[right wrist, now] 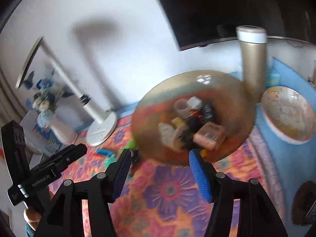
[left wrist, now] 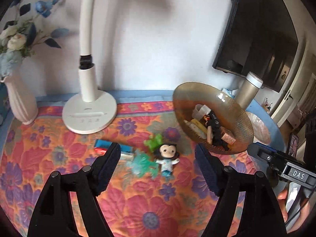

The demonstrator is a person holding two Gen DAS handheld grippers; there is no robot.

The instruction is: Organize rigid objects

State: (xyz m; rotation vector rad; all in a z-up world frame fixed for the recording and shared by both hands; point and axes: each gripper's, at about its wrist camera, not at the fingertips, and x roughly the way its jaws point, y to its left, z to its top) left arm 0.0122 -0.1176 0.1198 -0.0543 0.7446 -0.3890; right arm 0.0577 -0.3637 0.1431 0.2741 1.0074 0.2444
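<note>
A small doll (left wrist: pixel 166 158) with dark hair lies on the flowered cloth, between a green toy (left wrist: pixel 153 141), a teal frilly toy (left wrist: pixel 142 164) and a blue box (left wrist: pixel 110 145). My left gripper (left wrist: pixel 158 169) is open and empty, just in front of the doll. An amber glass dish (left wrist: pixel 233 106) at the right holds several small items. In the right wrist view the dish (right wrist: pixel 158 106) is blurred. My right gripper (right wrist: pixel 160 167) is open and empty at the dish's near rim.
A white lamp base (left wrist: pixel 89 114) and a white vase of flowers (left wrist: pixel 21 102) stand at the back left. A gold flask (right wrist: pixel 253 63) and a patterned plate (right wrist: pixel 288 114) stand behind and right of the dish. A dark screen (left wrist: pixel 256 39) hangs on the wall.
</note>
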